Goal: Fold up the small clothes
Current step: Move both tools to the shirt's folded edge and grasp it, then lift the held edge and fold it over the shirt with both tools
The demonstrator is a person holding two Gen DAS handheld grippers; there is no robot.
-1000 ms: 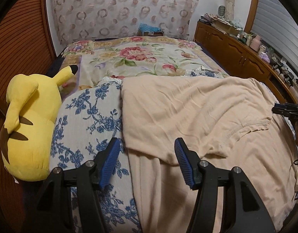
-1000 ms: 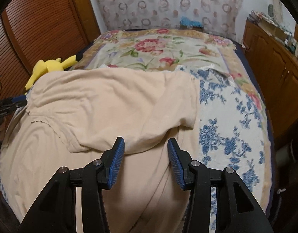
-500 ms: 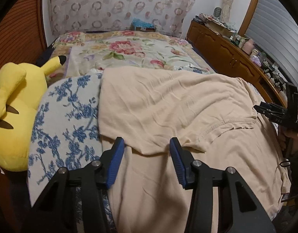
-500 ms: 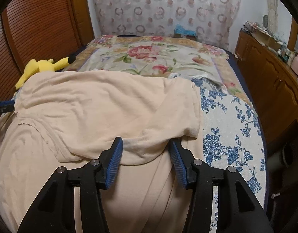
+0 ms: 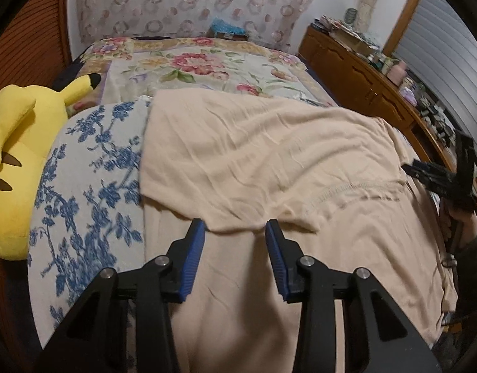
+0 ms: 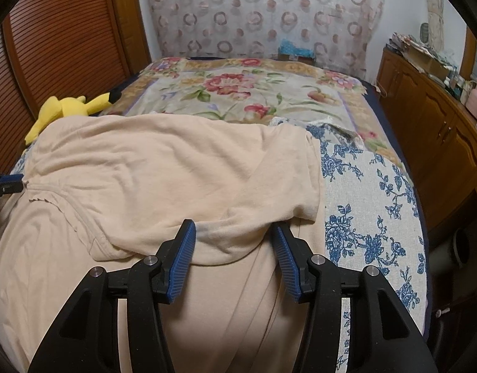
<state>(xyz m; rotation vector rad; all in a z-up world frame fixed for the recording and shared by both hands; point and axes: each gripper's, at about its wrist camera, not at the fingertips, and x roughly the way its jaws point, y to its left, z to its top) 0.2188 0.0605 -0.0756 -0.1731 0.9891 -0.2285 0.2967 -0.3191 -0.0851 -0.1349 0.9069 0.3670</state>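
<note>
Two spread grippers, left gripper [image 5: 235,228] and right gripper [image 6: 233,228], low at beige garment [image 6: 163,171] fold

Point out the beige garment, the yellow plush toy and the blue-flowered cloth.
beige garment [image 5: 254,143]: left wrist view, middle of its folded-over upper layer.
yellow plush toy [image 5: 17,143]: left wrist view, on its body.
blue-flowered cloth [image 6: 372,205]: right wrist view, bare part right of the garment.

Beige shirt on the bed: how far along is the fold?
Done: the far half of the beige shirt is doubled toward the near edge, its folded flap lying on the lower layer. In hand: the left gripper and right gripper sit open at the flap's edge, gripping nothing. Left: further folds to make it compact.
</note>
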